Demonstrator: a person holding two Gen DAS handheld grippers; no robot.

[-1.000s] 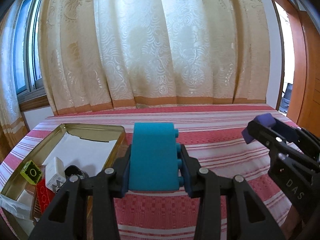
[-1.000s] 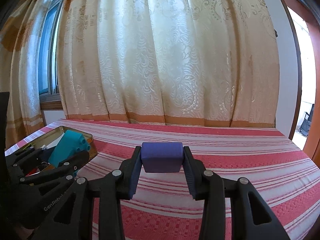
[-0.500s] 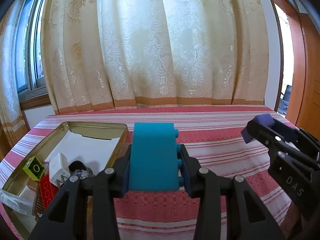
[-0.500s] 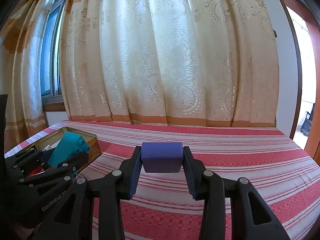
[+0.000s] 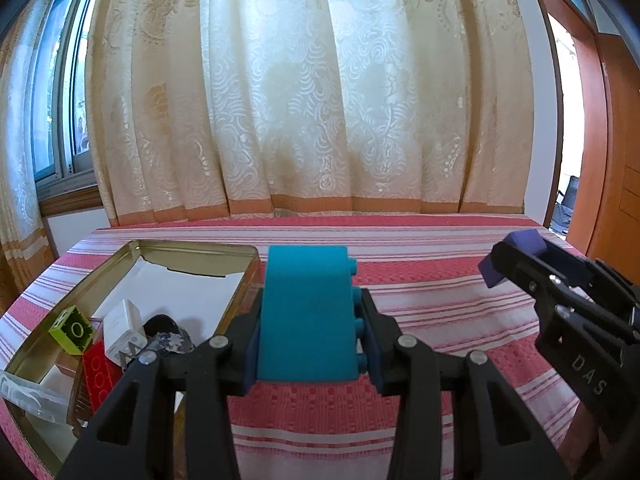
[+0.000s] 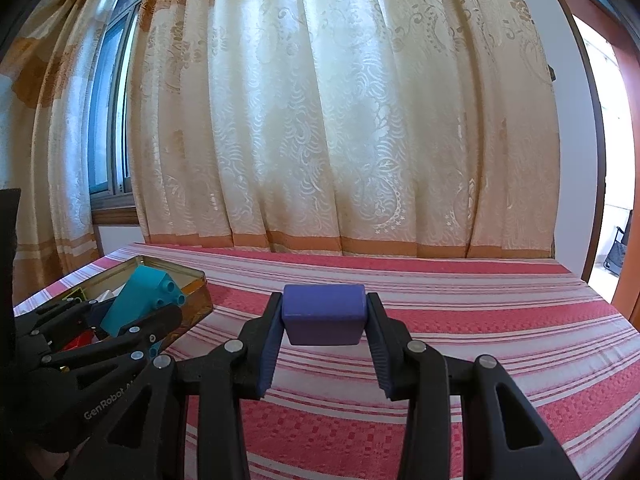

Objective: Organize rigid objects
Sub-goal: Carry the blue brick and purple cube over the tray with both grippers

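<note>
My left gripper (image 5: 310,344) is shut on a large teal toy brick (image 5: 306,312) with round studs on its right side, held above the striped cloth just right of a gold tin tray (image 5: 192,249). My right gripper (image 6: 323,334) is shut on a purple block (image 6: 323,314), held over the cloth. In the left wrist view the right gripper (image 5: 516,264) shows at the right edge with the purple block (image 5: 530,240) at its tip. In the right wrist view the left gripper (image 6: 132,320) and the teal brick (image 6: 144,300) hang at the tray (image 6: 198,292).
The tray holds a green cube (image 5: 73,330), a white plug adapter (image 5: 124,330), a red brick (image 5: 100,376), a dark round object (image 5: 162,326) and white paper (image 5: 176,296). A red-and-white striped cloth (image 5: 420,296) covers the table. Cream curtains (image 5: 312,100) hang behind it.
The view from the left gripper has shifted slightly, so the tray and its contents sit a little further right and lower. Both grips are unchanged.
</note>
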